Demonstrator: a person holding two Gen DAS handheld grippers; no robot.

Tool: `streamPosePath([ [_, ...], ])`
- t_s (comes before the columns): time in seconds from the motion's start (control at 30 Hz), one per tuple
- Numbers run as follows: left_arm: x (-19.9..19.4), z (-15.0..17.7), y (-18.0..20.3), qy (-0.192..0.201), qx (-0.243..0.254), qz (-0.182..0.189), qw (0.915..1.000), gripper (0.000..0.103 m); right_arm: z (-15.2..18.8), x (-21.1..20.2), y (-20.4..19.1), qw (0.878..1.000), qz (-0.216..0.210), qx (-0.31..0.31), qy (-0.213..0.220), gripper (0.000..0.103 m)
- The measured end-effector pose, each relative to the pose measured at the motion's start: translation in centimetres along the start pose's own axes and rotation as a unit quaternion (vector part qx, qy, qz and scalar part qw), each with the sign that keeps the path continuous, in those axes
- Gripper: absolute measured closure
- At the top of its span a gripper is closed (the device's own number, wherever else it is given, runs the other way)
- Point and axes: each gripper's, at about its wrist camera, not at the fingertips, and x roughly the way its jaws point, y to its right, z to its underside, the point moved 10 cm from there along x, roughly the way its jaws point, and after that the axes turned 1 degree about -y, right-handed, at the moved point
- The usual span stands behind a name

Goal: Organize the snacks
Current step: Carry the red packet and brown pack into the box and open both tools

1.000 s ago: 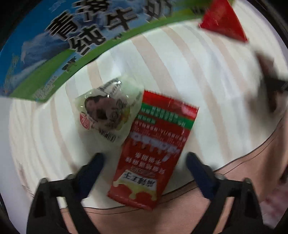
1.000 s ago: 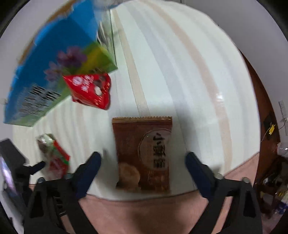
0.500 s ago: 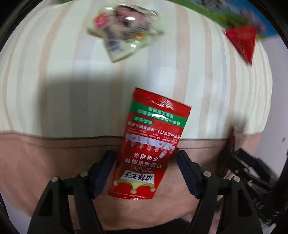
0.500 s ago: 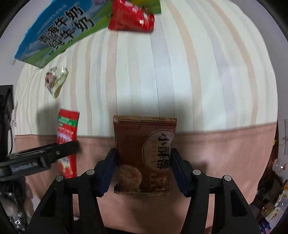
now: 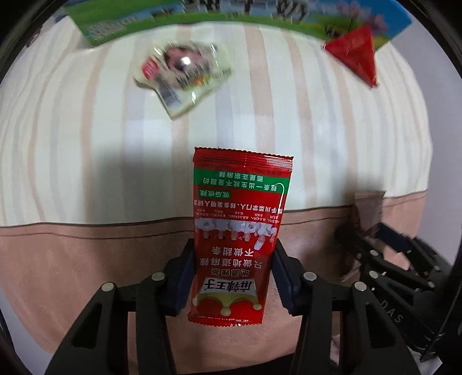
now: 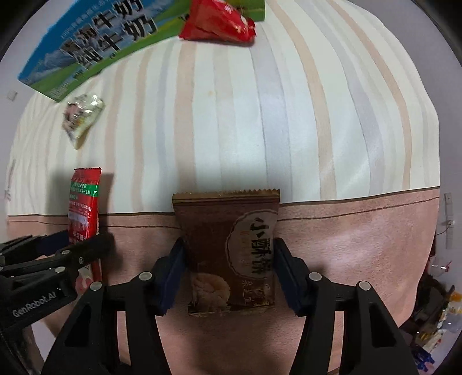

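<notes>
Both views look steeply down along their own fingers at the striped surface (image 5: 86,138), from close above its near pink edge. The left wrist view sits over the left part, the right wrist view a little to its right — so each catches the other hand-held gripper at its side. They share the red sachet (image 6: 83,207), the clear packet (image 5: 182,75), the red bag (image 6: 219,21) and the far milk box (image 6: 92,46).
</notes>
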Motion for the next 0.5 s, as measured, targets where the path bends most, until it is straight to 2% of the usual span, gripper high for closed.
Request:
streamPosePath([
  [0.13,-4.1,-1.1,0.7,0.033,-0.008,0.031,0.9989,0.056,-0.9,-2.5,-0.8,0.998,-0.051,0.019,0.014,0.042],
  [0.27,-9.9,-3.8,1.8,0.072,-0.013,0.072,0.9947,0.056,-3.5,-7.3,-1.9,0.994,-0.092,0.015,0.054,0.042],
  [0.4,-16.4,-8.3,1.5,0.12,-0.006,0.1,0.9877,0.056,-8.4,-13.2,-3.2,0.987,-0.123,0.0,0.103,0.042],
  [0.5,-21.0,-12.8,1.6,0.155,0.008,0.092,0.9835,0.056,-13.4,-17.2,-4.3,0.982,-0.13,-0.014,0.139,0.042],
])
